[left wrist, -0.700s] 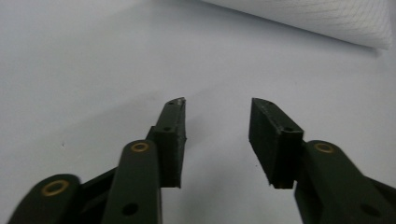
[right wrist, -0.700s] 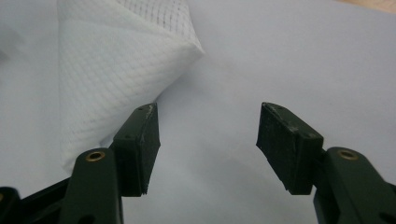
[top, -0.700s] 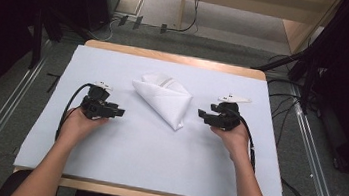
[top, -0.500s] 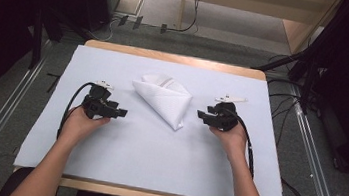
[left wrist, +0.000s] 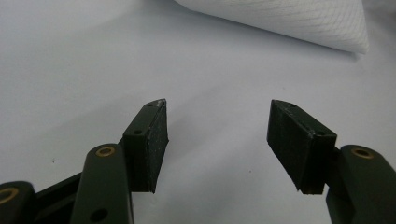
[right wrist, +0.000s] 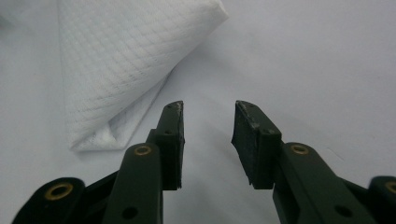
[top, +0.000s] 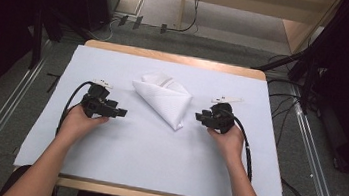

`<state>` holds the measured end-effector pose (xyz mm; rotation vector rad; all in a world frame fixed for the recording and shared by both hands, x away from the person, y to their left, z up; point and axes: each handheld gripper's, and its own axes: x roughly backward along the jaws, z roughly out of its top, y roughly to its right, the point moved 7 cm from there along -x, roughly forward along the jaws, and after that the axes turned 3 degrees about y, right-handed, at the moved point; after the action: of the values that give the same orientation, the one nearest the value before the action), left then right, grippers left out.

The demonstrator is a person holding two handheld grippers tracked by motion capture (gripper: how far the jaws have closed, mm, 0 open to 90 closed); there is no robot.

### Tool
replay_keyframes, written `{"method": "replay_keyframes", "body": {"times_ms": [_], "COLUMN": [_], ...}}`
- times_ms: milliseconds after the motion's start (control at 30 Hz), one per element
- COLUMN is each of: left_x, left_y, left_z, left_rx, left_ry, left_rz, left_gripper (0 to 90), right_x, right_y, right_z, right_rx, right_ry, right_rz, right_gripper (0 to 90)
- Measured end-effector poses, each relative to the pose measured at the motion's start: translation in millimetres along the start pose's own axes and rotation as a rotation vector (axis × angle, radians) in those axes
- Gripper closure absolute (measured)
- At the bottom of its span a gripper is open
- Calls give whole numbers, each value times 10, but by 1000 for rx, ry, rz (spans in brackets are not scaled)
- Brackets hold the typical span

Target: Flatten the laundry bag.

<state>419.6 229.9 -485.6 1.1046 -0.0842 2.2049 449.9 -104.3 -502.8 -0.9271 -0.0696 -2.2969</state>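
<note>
A white quilted cloth (top: 165, 98), folded into a rough triangle, lies at the middle of the table on a pale sheet (top: 154, 166). My left gripper (top: 122, 113) rests on the sheet to the cloth's left, pointing toward it, with its jaws open and nothing between them. In the left gripper view the jaws (left wrist: 218, 103) stand wide apart over bare sheet, with the cloth (left wrist: 299, 18) ahead. My right gripper (top: 198, 116) sits just right of the cloth's near corner, also open and holding nothing. In the right gripper view its jaws (right wrist: 208, 105) stand beside the cloth (right wrist: 116, 60).
The sheet covers nearly the whole wooden table (top: 177, 57). A cable (top: 68, 105) trails from the left gripper and another cable (top: 247, 147) from the right along the forearm. Metal rails (top: 3, 122) run along the floor on both sides.
</note>
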Motion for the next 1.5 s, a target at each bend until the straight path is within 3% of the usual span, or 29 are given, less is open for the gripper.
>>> {"method": "replay_keyframes", "body": {"times_ms": [200, 267, 533, 567, 633, 700, 800, 1167, 1500], "left_x": [0, 11, 37, 42, 51, 66, 93, 162, 228], "left_y": [8, -1, 27, 32, 38, 37, 24, 4, -18], "left_z": [-14, -22, -26, -28, -32, -38, -45, -75, -138], "left_rx": [0, -11, -3, -1, -2, -3, -2, 9, 27], "left_ry": [-7, -15, -12, -12, -10, -11, -7, 3, 8], "left_rz": [-2, 32, 2, -2, -2, -1, 3, 3, 15], "left_gripper": [381, 376, 370, 368, 367, 364, 361, 360, 359], "right_x": [-1, -6, -21, -39, -66, -87, -131, -290, -404], "right_y": [10, 21, 51, 56, 51, 41, 2, -69, -28], "right_z": [15, 24, 25, 53, 74, 122, 235, 179, 161], "right_rx": [-25, -32, -45, -50, -62, -38, -41, -31, -55], "right_ry": [7, 12, 6, 22, 5, 11, 26, -35, -53], "right_rz": [9, 12, 13, 16, 19, 11, 31, 59, 59], "right_gripper": [722, 734, 741, 729, 729, 730, 757, 897, 898]}}
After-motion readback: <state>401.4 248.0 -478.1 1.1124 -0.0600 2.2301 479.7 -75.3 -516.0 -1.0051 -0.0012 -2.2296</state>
